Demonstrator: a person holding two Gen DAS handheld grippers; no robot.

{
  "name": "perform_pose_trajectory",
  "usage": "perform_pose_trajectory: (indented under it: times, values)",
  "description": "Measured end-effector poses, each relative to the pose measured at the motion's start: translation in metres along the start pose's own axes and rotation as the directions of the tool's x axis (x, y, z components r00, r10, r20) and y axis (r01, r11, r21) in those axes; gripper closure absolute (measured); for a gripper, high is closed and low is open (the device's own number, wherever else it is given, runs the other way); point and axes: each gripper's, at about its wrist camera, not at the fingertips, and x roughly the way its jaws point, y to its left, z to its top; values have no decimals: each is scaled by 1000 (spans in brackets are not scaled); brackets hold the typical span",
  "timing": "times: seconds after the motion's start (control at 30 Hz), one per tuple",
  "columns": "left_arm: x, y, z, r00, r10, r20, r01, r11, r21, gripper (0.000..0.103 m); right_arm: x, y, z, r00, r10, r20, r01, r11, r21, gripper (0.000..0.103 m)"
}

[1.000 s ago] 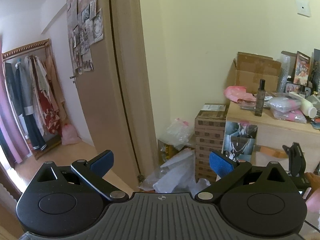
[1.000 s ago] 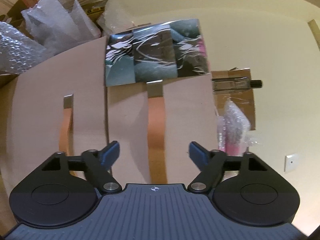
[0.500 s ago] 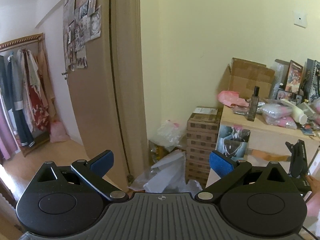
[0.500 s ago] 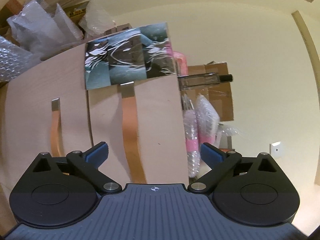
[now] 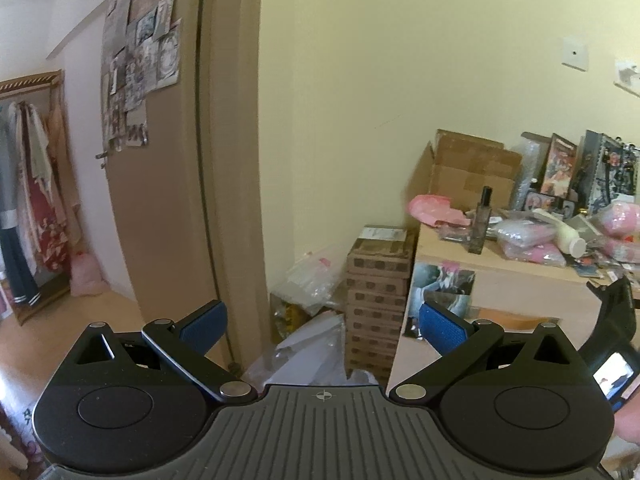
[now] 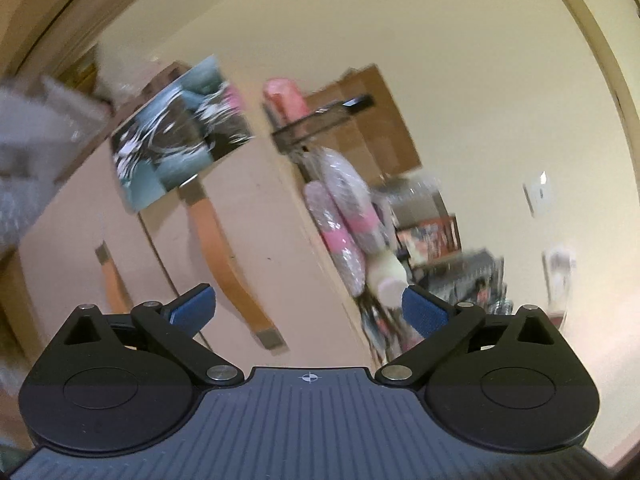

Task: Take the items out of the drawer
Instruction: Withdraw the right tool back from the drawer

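Note:
A light wooden drawer unit (image 5: 516, 292) stands at the right, with a picture (image 5: 442, 286) stuck on its top drawer front. Its orange strap handle (image 6: 224, 256) shows in the rolled, blurred right wrist view, just ahead and left of my right gripper (image 6: 308, 312), which is open and holds nothing. My left gripper (image 5: 322, 326) is open too, held well back from the unit and facing the corner by the door. The right gripper's body (image 5: 614, 320) shows at the left wrist view's right edge, close to the drawer front. The drawers look closed.
The unit's top is crowded: a dark bottle (image 5: 480, 220), pink bags (image 5: 528, 240), a white bottle (image 5: 560, 232), a cardboard box (image 5: 472, 172). Stacked boxes (image 5: 378, 300) and plastic bags (image 5: 308, 340) fill the floor corner. An open door (image 5: 160, 180) and a clothes rack (image 5: 28, 200) are at left.
The right gripper has opened wider and pulled back and rolled, bringing the unit's top into view. The left gripper drifted back and to the right.

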Motion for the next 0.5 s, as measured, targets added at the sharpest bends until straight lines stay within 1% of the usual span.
perform_pose_trajectory:
  times: [0.1,0.2,0.27,0.33,0.43,0.5]
  values:
    - [-2,0,1,1000,-26,10,26,1000,12,0,-12,-18,6,999,30,-33,-26,993,119,1]
    - [-5,-1,2,998,-53,24,52,998,25,0,-24,-41,9,994,84,-73,-61,959,275,1]
    - [-8,-2,2,997,-74,34,73,997,33,0,-34,-60,9,988,122,-92,-76,916,395,1]
    - [-11,-3,3,994,-95,45,93,995,43,0,-44,-77,8,982,161,-103,-91,868,487,1]
    - [-14,-5,5,990,-126,58,123,991,53,0,-61,-99,8,975,197,-101,-100,797,595,1]
    - [-16,-7,6,987,-146,64,142,988,56,0,-73,-110,6,974,206,-92,-100,762,640,1]
